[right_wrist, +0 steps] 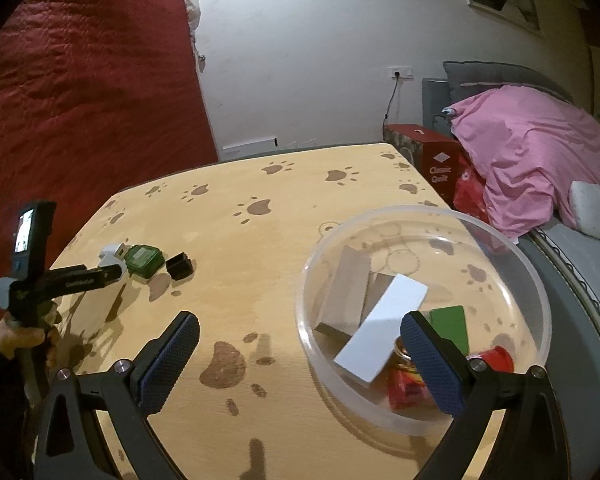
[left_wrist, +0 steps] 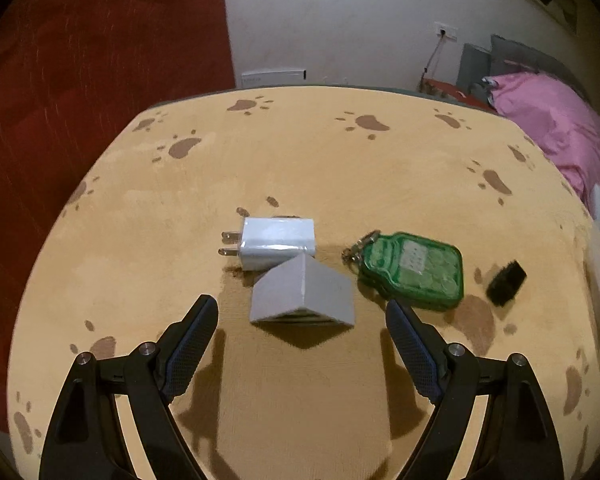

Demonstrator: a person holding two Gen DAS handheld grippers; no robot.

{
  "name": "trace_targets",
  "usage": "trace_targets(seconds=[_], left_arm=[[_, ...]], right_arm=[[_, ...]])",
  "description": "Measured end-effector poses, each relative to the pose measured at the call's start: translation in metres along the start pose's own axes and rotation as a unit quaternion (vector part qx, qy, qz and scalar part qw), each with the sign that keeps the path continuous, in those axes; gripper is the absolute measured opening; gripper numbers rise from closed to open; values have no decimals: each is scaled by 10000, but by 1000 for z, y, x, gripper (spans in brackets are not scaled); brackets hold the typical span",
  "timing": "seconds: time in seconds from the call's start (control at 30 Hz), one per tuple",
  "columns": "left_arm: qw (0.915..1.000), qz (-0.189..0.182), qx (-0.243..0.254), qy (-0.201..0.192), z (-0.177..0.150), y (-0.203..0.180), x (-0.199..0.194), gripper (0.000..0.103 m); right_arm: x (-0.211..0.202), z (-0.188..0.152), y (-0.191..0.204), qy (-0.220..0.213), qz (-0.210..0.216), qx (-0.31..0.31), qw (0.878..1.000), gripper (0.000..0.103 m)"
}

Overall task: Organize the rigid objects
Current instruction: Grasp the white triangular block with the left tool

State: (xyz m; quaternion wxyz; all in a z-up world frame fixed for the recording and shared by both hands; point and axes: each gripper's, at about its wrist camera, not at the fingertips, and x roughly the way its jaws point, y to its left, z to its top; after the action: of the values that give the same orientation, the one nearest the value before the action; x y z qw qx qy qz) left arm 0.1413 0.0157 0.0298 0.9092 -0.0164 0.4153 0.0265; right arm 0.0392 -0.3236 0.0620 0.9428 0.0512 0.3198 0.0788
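Note:
On the tan paw-print cloth lie a grey box (left_wrist: 302, 294), a white plug adapter (left_wrist: 274, 242) touching its far side, a green see-through keychain case (left_wrist: 414, 270) and a small black block (left_wrist: 506, 278). My left gripper (left_wrist: 302, 312) hangs open just short of the grey box, its fingers wider than the box. From the right wrist view the same group sits at far left: adapter (right_wrist: 112, 254), green case (right_wrist: 144, 260), black block (right_wrist: 180, 266). My right gripper (right_wrist: 300, 344) is open and empty beside a clear plastic bowl (right_wrist: 512, 248) holding a white card (right_wrist: 382, 328), wooden blocks, a green piece and red items.
A red quilt (right_wrist: 80, 100) rises along the table's left side. A pink cloth pile (right_wrist: 532, 152) and a red box (right_wrist: 440, 160) sit off the right edge. A person's hand (right_wrist: 18, 338) grips the left tool's handle at far left.

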Motion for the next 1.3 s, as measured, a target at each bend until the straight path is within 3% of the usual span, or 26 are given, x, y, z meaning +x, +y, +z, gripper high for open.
trace_targets(seconds=[0.3,0.5,0.87,1.07,1.17,1.3], left_arm=[[9962,115,-858,22,18,21,20,87],[9970,273,-718,64,10,26,21,92],[9982,277,-530,-6,-17,43,-2,93],[9986,-21,-511,-123,-16,40,1,64],[9984,-251,-486,-174,-14,37,0,42],[9974,-437,-531,-229,-16,39,-1,36]], right_arm=[[11,-5,16,167,145,-113,9997,103],[12,-8,23,217,218,-163,9994,103],[13,-12,35,291,290,-295,9987,103],[19,-11,49,406,394,-447,9974,102],[24,-10,56,433,432,-521,9968,102],[38,-4,67,577,611,-512,9952,98]])
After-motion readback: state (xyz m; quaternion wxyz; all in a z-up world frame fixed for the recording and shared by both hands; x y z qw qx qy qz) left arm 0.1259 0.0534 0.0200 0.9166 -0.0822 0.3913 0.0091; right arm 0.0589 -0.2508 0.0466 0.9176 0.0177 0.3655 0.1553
